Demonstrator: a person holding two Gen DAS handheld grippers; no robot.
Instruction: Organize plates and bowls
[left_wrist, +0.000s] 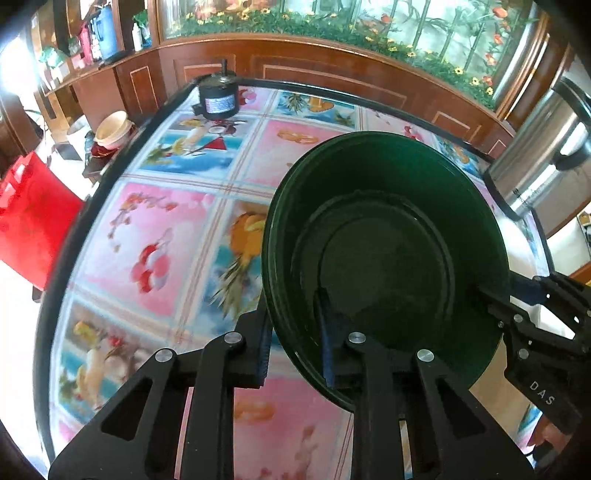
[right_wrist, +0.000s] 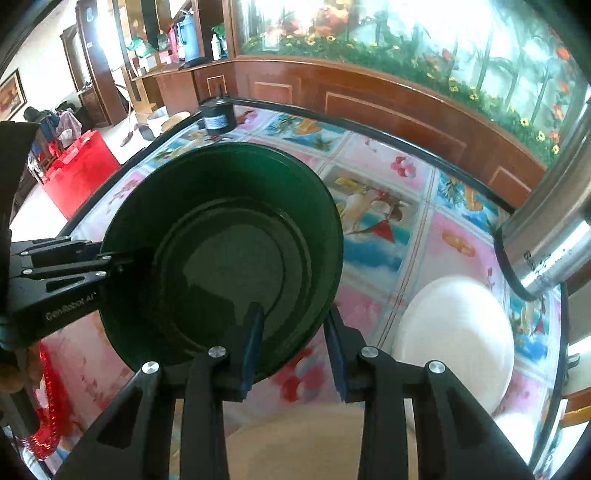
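Note:
A deep dark green plate (left_wrist: 388, 229) is held over the table between both grippers, tilted a little. My left gripper (left_wrist: 295, 347) is shut on its near left rim, one blue-padded finger inside the plate and the other outside. In the right wrist view my right gripper (right_wrist: 293, 343) is shut on the near right rim of the green plate (right_wrist: 221, 236) in the same way. Each gripper shows in the other's view: the right gripper (left_wrist: 495, 299) at the plate's right edge, the left gripper (right_wrist: 125, 258) at its left edge.
A white plate (right_wrist: 454, 339) lies on the flowered tablecloth (left_wrist: 159, 229) to the right. A steel pot (left_wrist: 543, 155) stands at the far right edge, a black motor (left_wrist: 218, 96) at the far corner. A red ribbed dish (right_wrist: 48, 406) sits near left, a beige surface (right_wrist: 295, 443) below my right gripper.

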